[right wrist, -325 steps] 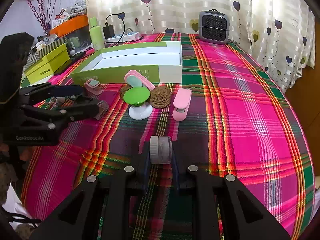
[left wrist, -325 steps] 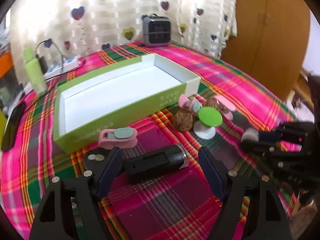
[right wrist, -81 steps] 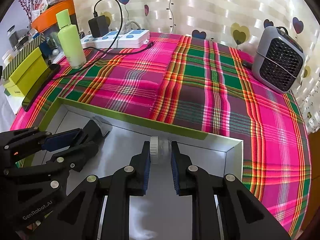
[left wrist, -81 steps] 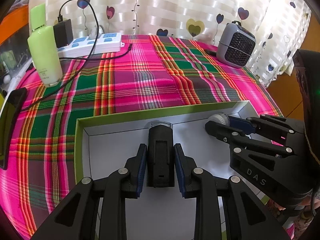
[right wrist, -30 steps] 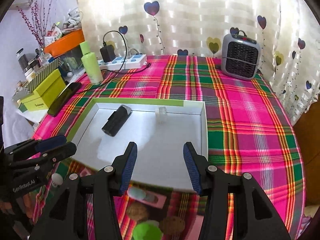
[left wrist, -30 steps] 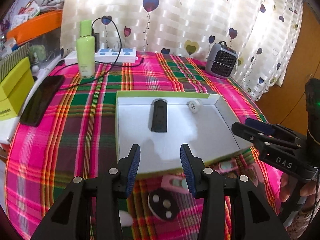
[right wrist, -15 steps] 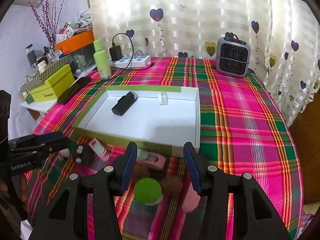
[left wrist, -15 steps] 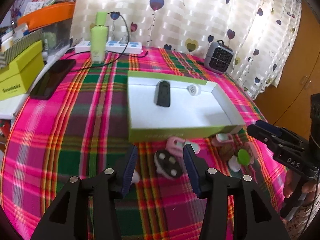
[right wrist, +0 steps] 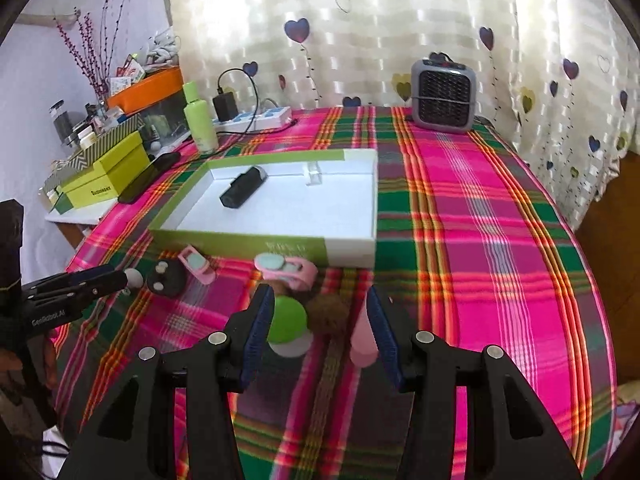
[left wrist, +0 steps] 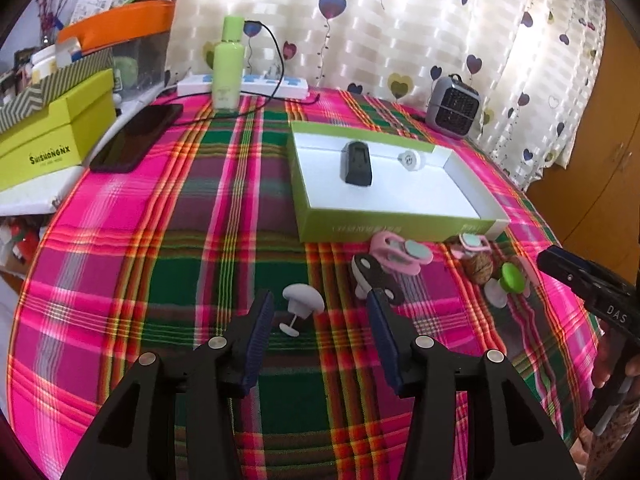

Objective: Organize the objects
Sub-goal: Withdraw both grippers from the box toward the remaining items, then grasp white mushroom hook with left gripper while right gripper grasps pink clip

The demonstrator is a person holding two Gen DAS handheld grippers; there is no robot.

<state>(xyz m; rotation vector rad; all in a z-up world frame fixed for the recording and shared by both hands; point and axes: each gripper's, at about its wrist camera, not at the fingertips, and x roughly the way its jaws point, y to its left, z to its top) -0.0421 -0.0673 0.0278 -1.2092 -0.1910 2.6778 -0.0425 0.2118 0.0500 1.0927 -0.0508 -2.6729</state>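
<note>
White mushroom-shaped knob (left wrist: 303, 302) lies tipped on its side on the plaid tablecloth (left wrist: 168, 264), well short of the green-walled tray (left wrist: 390, 231) and to the tray's near-left; it sits almost between your left gripper (left wrist: 320, 312) fingers, slightly nearer the left one. Left gripper: jaws wide apart, nothing held. Right gripper (right wrist: 320, 316): also spread wide and empty, hovering over the cluster just in front of the tray's near wall, with the green-capped knob (right wrist: 287, 325), a brown walnut-like lump (right wrist: 327, 312) and a pink clip (right wrist: 363, 344) lying in its gap. Tray already holds a black rectangular device (left wrist: 357, 162) and a small white round piece (left wrist: 409, 159), both toward its far wall. Outside it, touching or just beside the near wall: a pink-and-teal clip (left wrist: 400, 254), a black disc with white dots (left wrist: 374, 276), a second pink clip (left wrist: 472, 243). Judgement: roughly two items stowed, most of the pile pending. The white knob looks like light, rigid plastic, smooth and rounded, so it will likely roll or squirt out if you pinch the dome. Take it across the cap's rim, or on the thin stem between cap and foot. Lower squarely, close slowly. Low breakage risk; slip is the main one.
</note>
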